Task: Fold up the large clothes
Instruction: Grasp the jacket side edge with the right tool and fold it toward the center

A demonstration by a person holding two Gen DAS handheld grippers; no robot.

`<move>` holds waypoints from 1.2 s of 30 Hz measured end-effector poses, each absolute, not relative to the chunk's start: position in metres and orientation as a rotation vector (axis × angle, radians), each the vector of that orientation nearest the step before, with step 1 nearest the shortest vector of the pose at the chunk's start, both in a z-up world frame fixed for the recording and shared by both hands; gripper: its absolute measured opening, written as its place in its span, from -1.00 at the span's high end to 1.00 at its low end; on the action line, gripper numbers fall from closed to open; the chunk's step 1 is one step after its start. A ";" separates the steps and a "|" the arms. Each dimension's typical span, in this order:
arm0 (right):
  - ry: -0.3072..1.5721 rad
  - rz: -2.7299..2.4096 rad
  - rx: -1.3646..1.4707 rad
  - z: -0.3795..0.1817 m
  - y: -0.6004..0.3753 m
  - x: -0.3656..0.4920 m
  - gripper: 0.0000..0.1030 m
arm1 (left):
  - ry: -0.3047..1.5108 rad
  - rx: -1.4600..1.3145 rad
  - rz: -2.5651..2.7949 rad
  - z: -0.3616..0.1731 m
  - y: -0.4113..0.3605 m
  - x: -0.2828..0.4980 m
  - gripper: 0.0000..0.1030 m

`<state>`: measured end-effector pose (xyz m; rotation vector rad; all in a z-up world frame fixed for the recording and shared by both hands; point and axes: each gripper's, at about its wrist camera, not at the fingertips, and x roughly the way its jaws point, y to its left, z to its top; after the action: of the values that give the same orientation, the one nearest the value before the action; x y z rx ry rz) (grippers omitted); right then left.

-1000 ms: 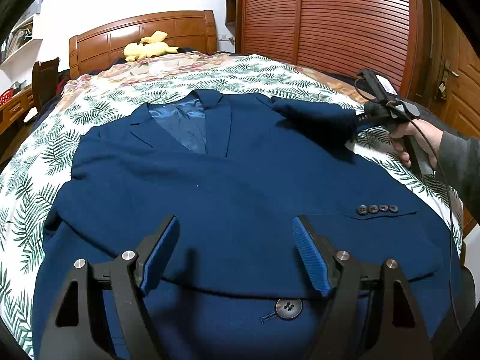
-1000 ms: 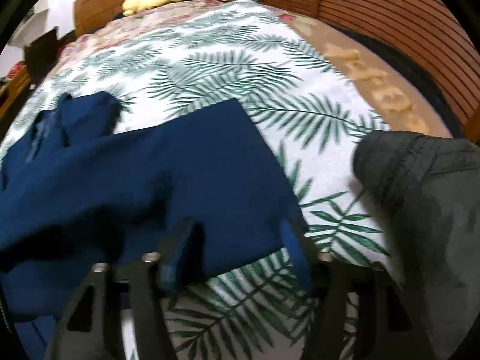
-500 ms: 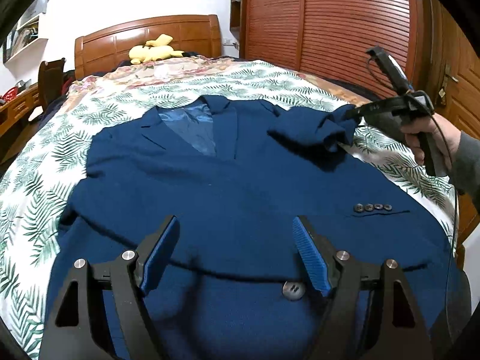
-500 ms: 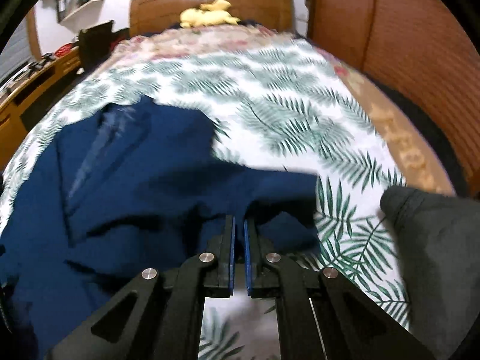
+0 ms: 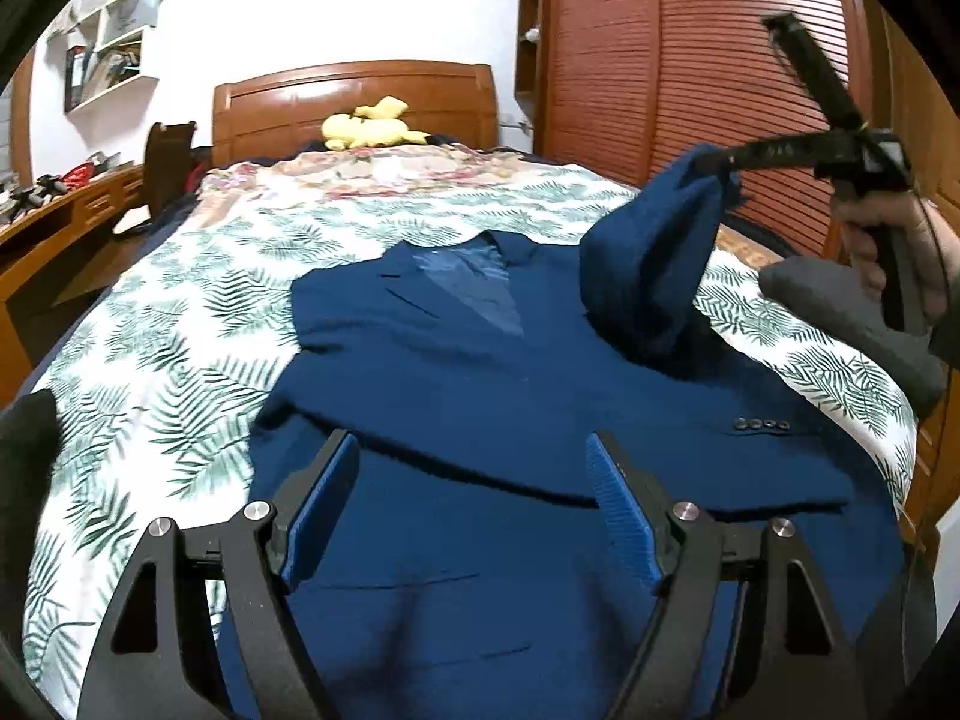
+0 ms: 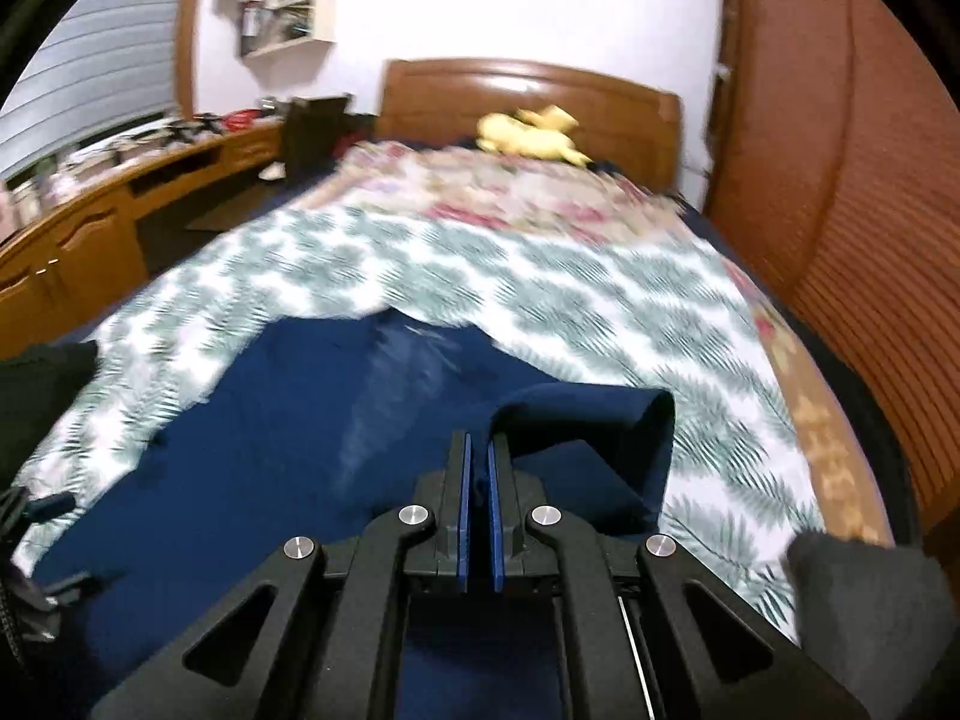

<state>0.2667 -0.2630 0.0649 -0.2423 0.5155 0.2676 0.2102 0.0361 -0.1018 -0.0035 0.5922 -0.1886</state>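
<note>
A navy blue suit jacket (image 5: 480, 396) lies face up on the bed, collar toward the headboard; it also shows in the right wrist view (image 6: 270, 432). My right gripper (image 6: 478, 450) is shut on the jacket's right shoulder fabric (image 6: 594, 414) and holds it lifted above the bed; in the left wrist view this gripper (image 5: 720, 162) hangs the raised fold (image 5: 648, 264) in the air. My left gripper (image 5: 474, 468) is open and empty, hovering over the jacket's lower front.
The bed has a white leaf-print cover (image 5: 180, 330) and a wooden headboard (image 5: 360, 102) with a yellow plush toy (image 5: 372, 129). A wooden wardrobe (image 5: 690, 72) stands on the right, a desk (image 5: 54, 240) on the left. A grey cloth (image 5: 840, 312) lies at the bed's right edge.
My right gripper closed on the jacket's shoulder fabric and lifted it up off the bed. My left gripper stayed open and drew back and up a little.
</note>
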 end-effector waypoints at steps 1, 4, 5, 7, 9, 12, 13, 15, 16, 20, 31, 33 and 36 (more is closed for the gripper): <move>0.504 0.289 -0.250 0.068 -0.254 0.260 0.91 | 0.590 -0.006 -0.181 -0.101 0.040 0.208 -0.52; 0.471 0.361 -0.275 0.074 -0.230 0.239 0.91 | 0.587 -0.007 -0.161 -0.099 0.050 0.203 -0.52; 0.459 0.383 -0.287 0.076 -0.221 0.230 0.91 | 0.586 -0.008 -0.152 -0.099 0.054 0.201 -0.52; 0.437 0.426 -0.305 0.079 -0.207 0.215 0.91 | 0.583 -0.010 -0.140 -0.098 0.059 0.198 -0.52; 0.421 0.462 -0.320 0.080 -0.199 0.202 0.91 | 0.579 -0.012 -0.130 -0.096 0.064 0.196 -0.52; 0.400 0.504 -0.330 0.082 -0.191 0.182 0.91 | 0.573 -0.012 -0.117 -0.095 0.072 0.191 -0.52; 0.401 0.514 -0.326 0.081 -0.190 0.176 0.91 | 0.571 -0.010 -0.112 -0.095 0.074 0.190 -0.52; 0.415 0.530 -0.323 0.076 -0.195 0.173 0.91 | 0.571 -0.006 -0.103 -0.095 0.079 0.189 -0.52; 0.424 0.536 -0.324 0.071 -0.196 0.170 0.91 | 0.570 -0.005 -0.099 -0.094 0.081 0.188 -0.52; 0.477 0.545 -0.340 0.049 -0.206 0.162 0.91 | 0.567 -0.013 -0.086 -0.094 0.091 0.186 -0.52; 0.635 0.526 -0.319 -0.019 -0.206 0.172 0.91 | 0.572 -0.012 -0.078 -0.097 0.096 0.187 -0.52; 0.640 0.529 -0.307 -0.021 -0.203 0.170 0.90 | 0.575 -0.006 -0.081 -0.098 0.094 0.188 -0.52; 0.645 0.531 -0.304 -0.022 -0.203 0.168 0.83 | 0.580 0.001 -0.085 -0.099 0.092 0.190 -0.52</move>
<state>0.1678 -0.2026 -0.0221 -0.3045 0.6454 0.5306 0.1895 0.0916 -0.0991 0.0014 0.5799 -0.0848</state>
